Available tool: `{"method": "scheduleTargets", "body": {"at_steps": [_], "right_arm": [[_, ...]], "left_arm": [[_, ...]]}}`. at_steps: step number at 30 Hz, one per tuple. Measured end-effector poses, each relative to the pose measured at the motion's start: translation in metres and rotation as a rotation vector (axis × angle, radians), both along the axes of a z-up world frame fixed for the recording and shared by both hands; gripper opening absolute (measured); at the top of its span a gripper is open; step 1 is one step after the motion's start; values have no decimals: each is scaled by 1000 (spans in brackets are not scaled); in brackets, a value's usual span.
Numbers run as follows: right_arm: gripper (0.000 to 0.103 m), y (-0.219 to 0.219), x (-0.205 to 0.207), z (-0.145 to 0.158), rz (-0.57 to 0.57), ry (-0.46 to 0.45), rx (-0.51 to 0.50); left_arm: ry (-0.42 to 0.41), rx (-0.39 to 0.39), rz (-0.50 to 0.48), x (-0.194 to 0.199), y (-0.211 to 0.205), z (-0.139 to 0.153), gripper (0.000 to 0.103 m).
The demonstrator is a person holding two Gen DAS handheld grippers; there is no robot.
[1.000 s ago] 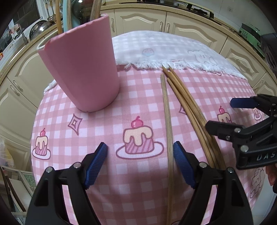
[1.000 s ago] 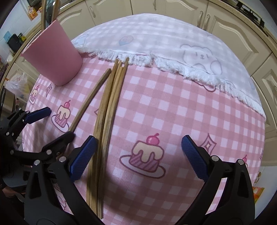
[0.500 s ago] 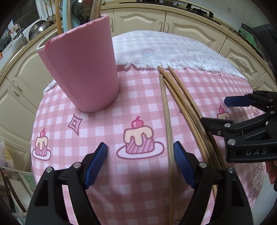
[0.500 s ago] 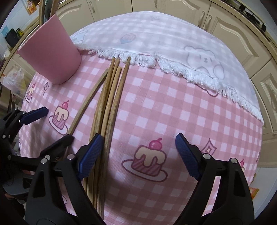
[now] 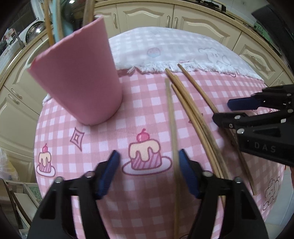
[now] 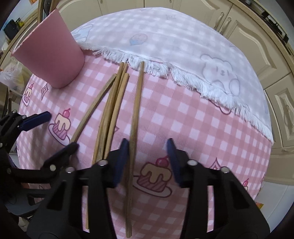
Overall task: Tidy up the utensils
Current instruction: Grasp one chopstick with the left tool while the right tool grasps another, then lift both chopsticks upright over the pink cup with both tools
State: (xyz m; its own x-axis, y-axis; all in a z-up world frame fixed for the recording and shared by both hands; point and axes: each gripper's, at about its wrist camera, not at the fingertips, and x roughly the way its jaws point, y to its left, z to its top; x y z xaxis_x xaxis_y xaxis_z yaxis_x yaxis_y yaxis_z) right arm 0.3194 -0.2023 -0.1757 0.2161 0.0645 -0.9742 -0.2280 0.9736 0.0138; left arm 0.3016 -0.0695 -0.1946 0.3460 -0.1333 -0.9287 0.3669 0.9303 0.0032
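Pinks and browns on a checked cloth

Pink-and-white gingham tablecloth (image 6: 193,117) with cake prints; a paler, seemingly lilac-checked cloth (image 6: 165,36), white-fringed; plain pink cup (image 5: 79,79); brown wooden chopsticks (image 6: 135,114); cream cabinets (image 5: 147,16).

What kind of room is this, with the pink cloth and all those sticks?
Most likely a home kitchen: cream cabinet doors curve around a table under a cake-print tablecloth, with wooden chopsticks lying beside a pink utensil cup.

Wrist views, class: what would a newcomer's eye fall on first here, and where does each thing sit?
The tall pink cup stands at the far left of the pink checked cloth, with utensils sticking out of it. Right of it, wooden chopsticks lie fanned across the cloth. Each pair of tongs, left and right, is closing with a single chopstick between its blue pads.
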Motion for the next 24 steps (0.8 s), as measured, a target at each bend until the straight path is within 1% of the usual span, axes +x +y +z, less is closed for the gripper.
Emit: {"method": "scheduleTargets", "body": {"at_steps": [1, 2, 3, 4, 7, 11, 13, 16, 19, 22, 24], "right_arm": [[31, 2, 3, 1, 8, 3, 3], [20, 1, 4, 1, 12, 3, 9], [7, 0, 6, 2, 9, 9, 33], [7, -3, 6, 2, 5, 10, 58], [7, -22, 6, 4, -33, -4, 181], [7, -42, -9, 16, -65, -72, 295], [7, -47, -18, 26, -76, -111, 330], [7, -54, -32, 45, -83, -195, 397], [7, -57, -43, 64, -83, -278, 461], [7, -54, -49, 86, -64, -363, 522], [7, -51, -50, 102, -52, -426, 560]], "left_arm": [[5, -1, -15, 2, -3, 2, 41], [11, -2, -33, 4, -6, 3, 27], [14, 0, -54, 3, -10, 3, 18], [19, 0, -81, 2, -14, 3, 5], [22, -28, -125, -3, -16, 6, 5], [-15, -75, -92, -10, -2, 14, 5], [-37, -98, -75, -15, 5, 20, 5], [-86, -173, -52, -25, 18, 37, 5], [-177, -251, -40, -36, 30, 61, 5], [-297, -282, -38, -45, 38, 85, 5], [-362, -328, -37, -48, 44, 100, 5]]}}
